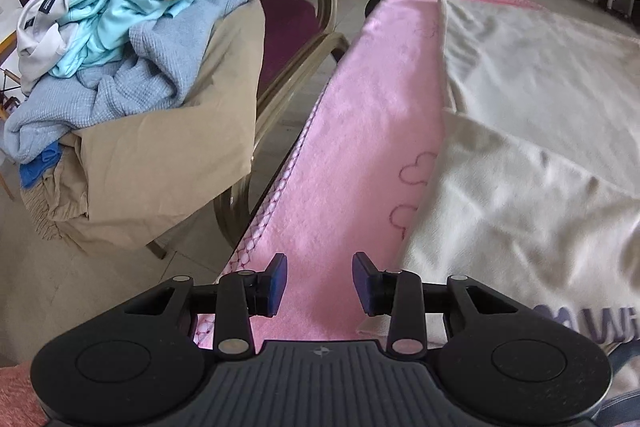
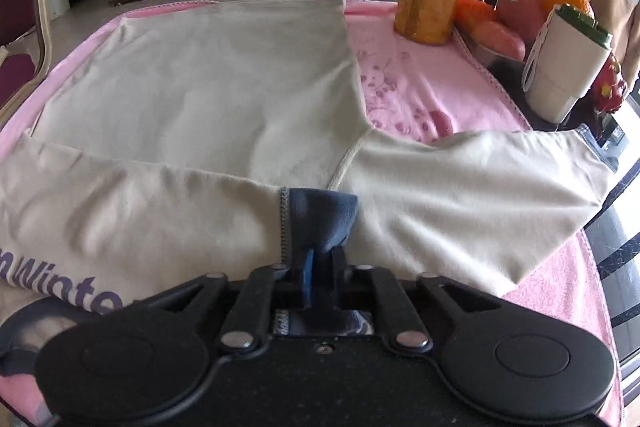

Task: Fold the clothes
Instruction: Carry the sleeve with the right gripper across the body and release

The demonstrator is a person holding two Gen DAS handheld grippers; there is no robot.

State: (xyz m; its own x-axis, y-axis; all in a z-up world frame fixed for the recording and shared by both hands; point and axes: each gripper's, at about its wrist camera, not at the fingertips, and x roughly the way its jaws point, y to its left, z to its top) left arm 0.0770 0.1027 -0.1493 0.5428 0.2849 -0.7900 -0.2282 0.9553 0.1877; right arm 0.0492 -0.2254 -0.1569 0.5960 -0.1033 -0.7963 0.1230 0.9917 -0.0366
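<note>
Cream sweatshirt (image 2: 208, 87): flat on pink blanket (image 2: 400, 95) over worktop. Right gripper (image 2: 320, 263): jaws clamped on navy cuff (image 2: 324, 215), 6 o'clock. Left gripper (image 1: 320, 283): jaws apart, empty. Clothes pile (image 1: 120, 39): 10 o'clock.

Both the matte black plastic left gripper (image 1: 319, 281) and its twin, the right gripper (image 2: 318, 269), share round side discs, silver rivets behind blue-padded fingers (image 1: 280, 277), and a ribbed grey centre plate.
</note>
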